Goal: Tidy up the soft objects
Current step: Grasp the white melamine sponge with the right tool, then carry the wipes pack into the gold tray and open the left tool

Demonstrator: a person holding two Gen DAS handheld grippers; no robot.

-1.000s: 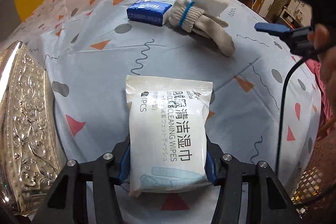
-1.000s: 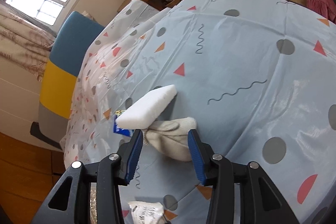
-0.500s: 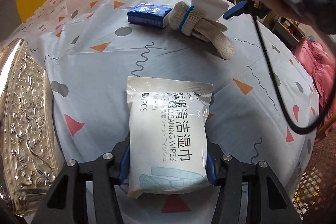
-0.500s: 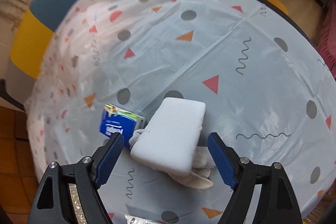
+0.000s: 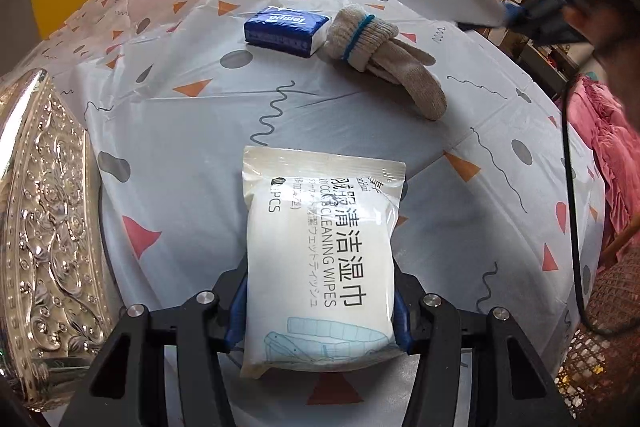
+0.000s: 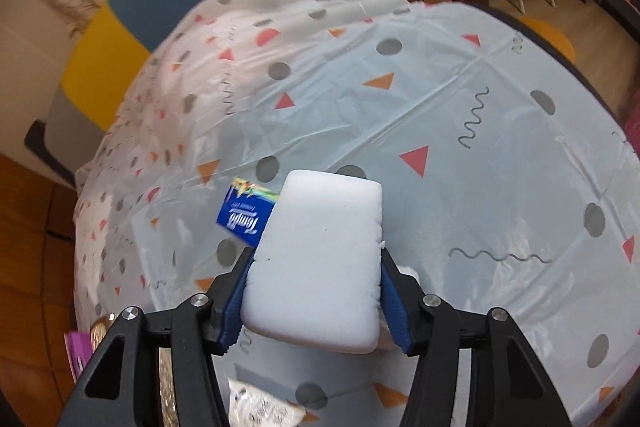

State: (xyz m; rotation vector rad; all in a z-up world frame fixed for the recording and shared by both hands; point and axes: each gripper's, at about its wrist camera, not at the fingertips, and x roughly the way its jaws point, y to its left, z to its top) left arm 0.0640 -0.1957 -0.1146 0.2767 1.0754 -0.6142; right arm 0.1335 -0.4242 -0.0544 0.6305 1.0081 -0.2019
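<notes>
Jaws: right gripper (image 6: 312, 301) just clenched on sponge (image 6: 320, 259); left gripper (image 5: 320, 311) grasps wipes pack (image 5: 320, 259); glove (image 5: 384, 55) only left view.

I see a table under a pale cloth (image 5: 192, 115) printed with triangles, dots and squiggles; a blue tissue pack (image 5: 286, 31) lies on it, just beside a rolled grey glove (image 5: 384, 55)

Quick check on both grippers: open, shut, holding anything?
Left gripper: shut on the cleaning wipes pack, which lies on the table.
Right gripper: jaws have just closed; shut on the white sponge, lifted clear of the glove.
</notes>
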